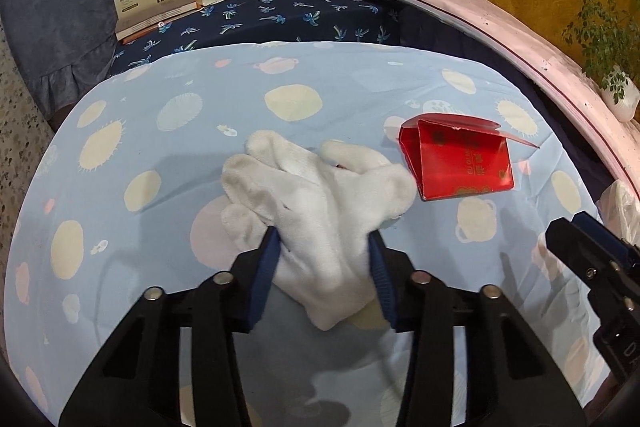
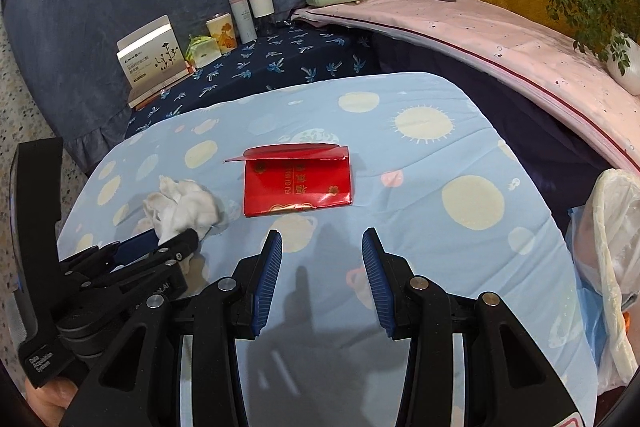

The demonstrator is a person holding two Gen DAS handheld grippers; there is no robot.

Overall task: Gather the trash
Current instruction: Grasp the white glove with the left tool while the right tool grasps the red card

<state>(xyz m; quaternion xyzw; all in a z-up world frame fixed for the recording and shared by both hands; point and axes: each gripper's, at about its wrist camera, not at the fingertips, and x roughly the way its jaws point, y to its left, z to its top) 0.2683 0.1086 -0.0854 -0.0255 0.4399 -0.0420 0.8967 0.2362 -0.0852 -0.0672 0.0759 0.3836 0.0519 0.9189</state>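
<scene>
Left wrist view: the left gripper (image 1: 324, 247) clenches the crumpled white tissue (image 1: 316, 195) at frame centre; only its near edge is pinched, so it may tear or slip.

Right wrist view: the right gripper (image 2: 322, 247) hangs released below the red packet (image 2: 298, 189) at centre; the flat packet may slide on the blue cloth (image 2: 460, 239).

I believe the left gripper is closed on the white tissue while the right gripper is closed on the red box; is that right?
Not quite. The right gripper is open with nothing between its fingers; the red box lies untouched on the cloth ahead of it, as the right wrist view shows. The left gripper is indeed closed on the white tissue.
</scene>
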